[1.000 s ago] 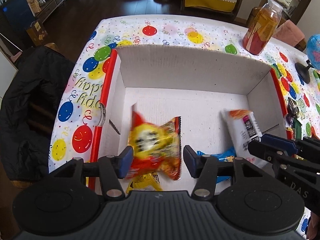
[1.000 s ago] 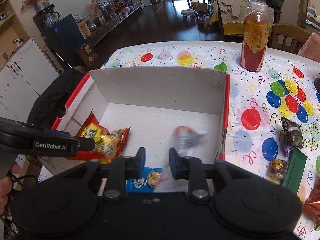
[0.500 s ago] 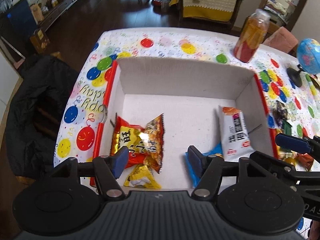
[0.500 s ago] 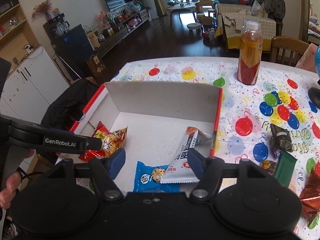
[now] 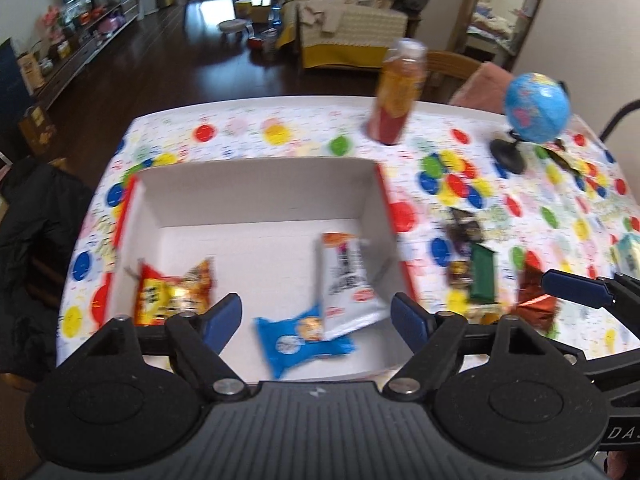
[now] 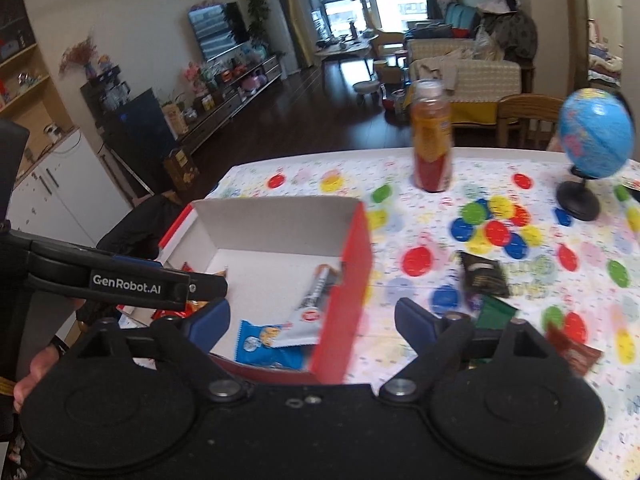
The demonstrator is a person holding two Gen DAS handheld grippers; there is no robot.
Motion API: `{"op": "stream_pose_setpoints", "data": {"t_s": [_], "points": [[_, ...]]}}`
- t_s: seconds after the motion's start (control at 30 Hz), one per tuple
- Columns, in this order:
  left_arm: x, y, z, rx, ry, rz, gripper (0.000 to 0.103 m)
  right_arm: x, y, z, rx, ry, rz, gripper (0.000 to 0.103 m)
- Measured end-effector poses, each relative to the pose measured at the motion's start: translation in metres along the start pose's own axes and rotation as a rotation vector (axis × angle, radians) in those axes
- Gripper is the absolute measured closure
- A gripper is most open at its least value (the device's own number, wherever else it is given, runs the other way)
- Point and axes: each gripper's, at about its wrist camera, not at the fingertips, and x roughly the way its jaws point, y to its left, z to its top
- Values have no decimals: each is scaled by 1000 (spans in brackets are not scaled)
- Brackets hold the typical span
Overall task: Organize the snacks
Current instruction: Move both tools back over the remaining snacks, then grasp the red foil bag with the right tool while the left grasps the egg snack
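Both hand-held grippers have pulled back and swung toward the right since a second ago, and the two packets that were then blurred in mid-fall now lie at rest inside the box (image 5: 256, 196). That red-edged cardboard box sits open on the counter (image 5: 280, 136), which wears a balloon-print cloth. Within it, the red and yellow snack bag (image 5: 172, 292) lies against the left wall, the white packet (image 5: 346, 280) leans by the right wall, and its lower end overlaps the blue biscuit packet (image 5: 302, 338) near the front. Outside the box, just to its right, more snacks wait on the cloth: a dark wrapper (image 6: 484, 276), a green bar (image 6: 494, 314) just below it, and a reddish-brown wrapper (image 6: 572, 350) further right. Left hand-held gripper (image 5: 316, 318) hovers above the front of the box with its blue-tipped fingers spread wide and nothing between them. Right hand-held gripper (image 6: 312, 320) is likewise spread apart and empty, held above the box's right wall, between the box and the loose snacks. Farther back on the counter stand an orange drink bottle (image 6: 432, 140) and a small blue globe (image 6: 594, 140) on a black stand, well apart from the box. Both views are motion-blurred.
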Motion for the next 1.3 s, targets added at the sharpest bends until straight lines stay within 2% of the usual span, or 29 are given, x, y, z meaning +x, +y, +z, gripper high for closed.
{"op": "stream_pose_setpoints", "data": {"t_s": [0.1,0.2,0.27,0.5,0.67,0.77,1.07,1.3], "points": [[-1,-25,-2,29,-5,-28,19,-16,-19,-5,26,-17,-30,2],[1,-48,-3,43,-10,-61,7,-31,-43,-12,53,-37,-67,1],[4,-63,-4,48,-12,-79,4,-40,-60,-15,74,-51,-96,0],[23,-112,-14,54,13,-133,4,-64,-119,-35,112,-129,-173,0],[49,-145,-27,74,67,-129,4,-61,-152,-44,131,-81,-215,0],[67,-159,-34,66,95,-119,4,-47,-171,-47,166,-2,-204,2],[118,-180,-43,49,146,-46,4,-12,-197,-56,184,68,-252,5],[148,-187,-47,28,185,5,4,18,-212,-57,195,121,-261,17]]}}
